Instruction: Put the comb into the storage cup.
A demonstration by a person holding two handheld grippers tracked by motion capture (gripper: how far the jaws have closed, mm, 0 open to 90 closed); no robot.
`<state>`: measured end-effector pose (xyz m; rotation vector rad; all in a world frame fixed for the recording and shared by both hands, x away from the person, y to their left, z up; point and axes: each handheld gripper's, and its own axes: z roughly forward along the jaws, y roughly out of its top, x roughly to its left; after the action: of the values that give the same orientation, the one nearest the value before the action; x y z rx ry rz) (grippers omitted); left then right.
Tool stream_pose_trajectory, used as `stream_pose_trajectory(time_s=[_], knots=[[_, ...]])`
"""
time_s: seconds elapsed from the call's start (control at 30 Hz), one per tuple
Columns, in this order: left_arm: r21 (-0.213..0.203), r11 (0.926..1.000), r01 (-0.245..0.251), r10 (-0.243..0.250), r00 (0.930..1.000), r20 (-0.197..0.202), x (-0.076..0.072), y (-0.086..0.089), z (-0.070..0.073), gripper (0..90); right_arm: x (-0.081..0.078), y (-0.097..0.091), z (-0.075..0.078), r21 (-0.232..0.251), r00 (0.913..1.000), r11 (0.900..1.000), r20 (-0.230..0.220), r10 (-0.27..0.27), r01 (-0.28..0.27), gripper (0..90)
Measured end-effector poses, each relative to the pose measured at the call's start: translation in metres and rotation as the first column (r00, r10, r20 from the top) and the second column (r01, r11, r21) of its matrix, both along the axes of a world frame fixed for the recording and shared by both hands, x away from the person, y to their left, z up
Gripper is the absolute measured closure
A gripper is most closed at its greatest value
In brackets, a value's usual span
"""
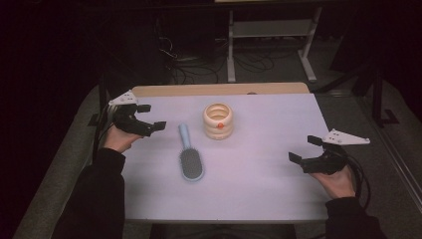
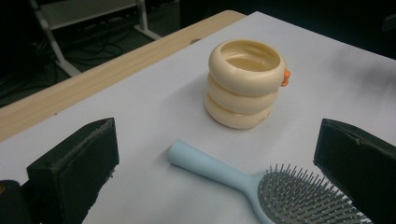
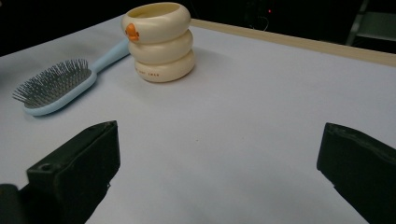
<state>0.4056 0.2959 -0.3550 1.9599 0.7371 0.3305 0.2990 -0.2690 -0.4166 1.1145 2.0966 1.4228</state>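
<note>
Both jaws gape wide, empty. The hairbrush (image 1: 190,158) lies just ahead of the left gripper (image 1: 148,118), beside the cup (image 1: 218,120); likely grasp its handle squarely (right gripper (image 1: 304,150) stays clear).

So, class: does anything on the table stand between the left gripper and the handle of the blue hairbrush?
Nothing visible does. The left gripper is open at the table's left edge, and only bare white tabletop lies between it and the hairbrush handle. The cream ringed cup stands beyond the brush, apart from it.
</note>
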Motion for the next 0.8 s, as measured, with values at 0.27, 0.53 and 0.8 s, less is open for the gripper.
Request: stream_pose_trajectory(time_s=[0.27,0.53,0.8], knots=[[0.021,0.9993,0.03,-0.029,0.9994,-0.016,0.009,-0.018,-0.004,0.0,0.0,0.001,0.0,-0.006,1.0,1.0,-0.003,0.007,-0.007,0.0],[0.058,0.9977,0.036,-0.035,0.9989,-0.032,0.017,-0.026,-0.012,0.0,-0.001,0.001,0.0,-0.007,1.0,0.9999,-0.002,0.008,-0.008,0.0],[0.102,0.9946,0.019,-0.013,0.9981,-0.061,0.027,-0.028,-0.024,0.0,-0.001,0.002,0.0,-0.005,0.9999,0.9999,0.002,0.012,-0.012,0.0]])
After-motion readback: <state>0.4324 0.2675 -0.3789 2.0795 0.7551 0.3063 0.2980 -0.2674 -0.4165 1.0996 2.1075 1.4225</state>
